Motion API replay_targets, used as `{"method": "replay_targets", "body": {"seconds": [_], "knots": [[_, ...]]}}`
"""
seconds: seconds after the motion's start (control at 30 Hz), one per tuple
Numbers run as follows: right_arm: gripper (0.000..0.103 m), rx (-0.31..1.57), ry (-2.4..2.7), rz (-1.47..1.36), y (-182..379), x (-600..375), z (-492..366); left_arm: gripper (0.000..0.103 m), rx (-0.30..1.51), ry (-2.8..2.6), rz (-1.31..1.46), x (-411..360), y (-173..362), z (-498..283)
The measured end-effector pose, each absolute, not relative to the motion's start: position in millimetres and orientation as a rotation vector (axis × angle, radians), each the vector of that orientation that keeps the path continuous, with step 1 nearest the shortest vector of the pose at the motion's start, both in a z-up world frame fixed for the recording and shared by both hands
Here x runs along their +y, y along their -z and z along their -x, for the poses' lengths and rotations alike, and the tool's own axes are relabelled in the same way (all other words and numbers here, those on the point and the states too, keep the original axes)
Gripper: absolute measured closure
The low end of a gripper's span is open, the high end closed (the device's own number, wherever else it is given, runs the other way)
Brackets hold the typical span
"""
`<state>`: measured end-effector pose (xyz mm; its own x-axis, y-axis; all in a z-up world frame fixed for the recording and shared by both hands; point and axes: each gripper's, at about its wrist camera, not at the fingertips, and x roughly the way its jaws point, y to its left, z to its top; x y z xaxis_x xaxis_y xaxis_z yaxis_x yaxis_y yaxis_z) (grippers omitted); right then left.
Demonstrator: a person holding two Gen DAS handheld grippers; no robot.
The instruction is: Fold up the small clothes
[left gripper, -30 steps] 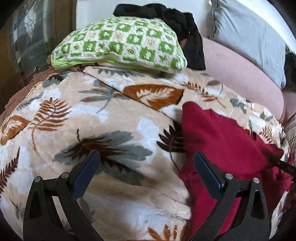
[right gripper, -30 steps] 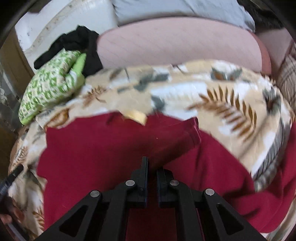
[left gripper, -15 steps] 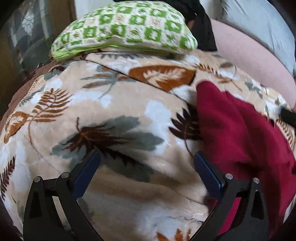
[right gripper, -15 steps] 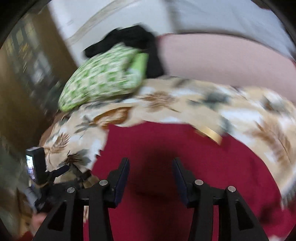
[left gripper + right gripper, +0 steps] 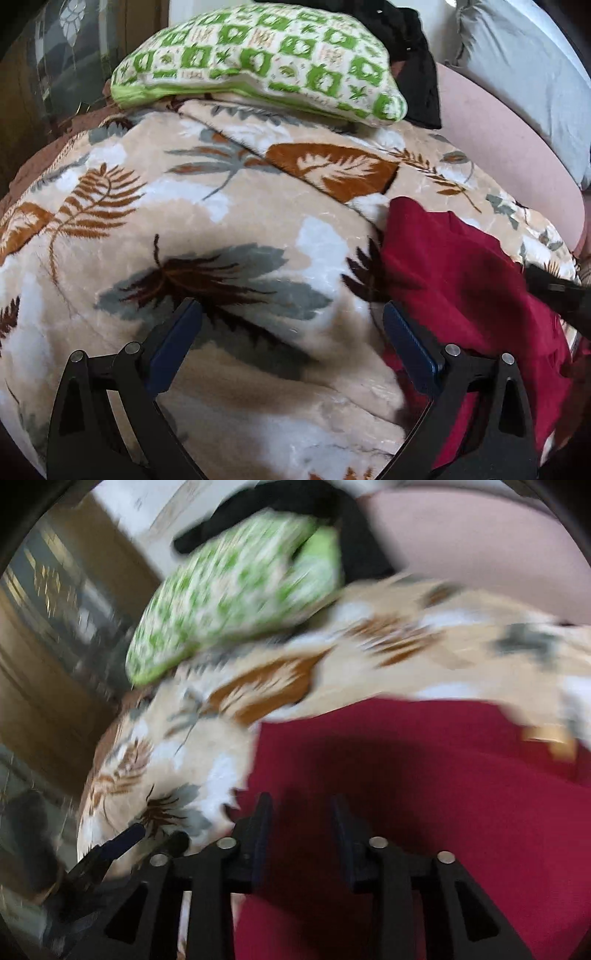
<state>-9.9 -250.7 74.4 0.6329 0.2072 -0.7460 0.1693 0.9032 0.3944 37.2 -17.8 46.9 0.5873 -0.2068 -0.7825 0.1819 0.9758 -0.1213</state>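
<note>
A dark red garment (image 5: 458, 280) lies on a leaf-patterned blanket (image 5: 207, 221), at the right in the left wrist view. It fills the lower right of the blurred right wrist view (image 5: 424, 775). My left gripper (image 5: 291, 325) is open and empty over the blanket, its right finger at the garment's left edge. My right gripper (image 5: 301, 812) is open over the garment's left part, holding nothing. The left gripper shows at the lower left of the right wrist view (image 5: 125, 840), and the right gripper's dark body at the right edge of the left wrist view (image 5: 554, 291).
A green-and-white patterned pillow (image 5: 258, 62) lies at the blanket's far end, with black clothing (image 5: 413, 55) behind it. A pink cushion (image 5: 502, 147) and a grey pillow (image 5: 528, 74) stand at the back right. A dark wooden cabinet (image 5: 48, 646) is at the left.
My right gripper opened and let go of the red garment, then swung left. My left gripper shifted slightly and stayed open.
</note>
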Motion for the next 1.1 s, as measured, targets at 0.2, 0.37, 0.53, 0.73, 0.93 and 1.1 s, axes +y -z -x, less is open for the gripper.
{"method": "replay_targets", "body": {"seconds": [0.2, 0.37, 0.53, 0.73, 0.93, 1.1], "knots": [[0.049, 0.935, 0.341, -0.445, -65.6, -356.6, 91.3, 0.005, 0.92, 0.337, 0.056, -43.3, -54.2, -26.6], [0.069, 0.995, 0.378, -0.447, -27.7, -390.2, 94.2, 0.004, 0.988, 0.391, -0.002, -81.0, -36.8, -34.9], [0.067, 1.004, 0.334, -0.355, -67.3, -386.4, 111.8, 0.004, 1.004, 0.366, -0.136, -99.4, -15.8, -31.4], [0.046, 0.979, 0.57, -0.307, -110.2, -449.8, 186.9, 0.004, 1.018, 0.366, -0.118, -97.1, -15.4, -29.4], [0.041, 1.043, 0.385, -0.325, -94.1, -464.5, 172.9, 0.004, 1.006, 0.364, -0.124, -99.3, -13.8, -25.8], [0.071, 1.162, 0.286, -0.275, -42.1, -449.0, 139.0, 0.004, 1.008, 0.371, -0.115, -98.6, -15.6, -27.9]]}}
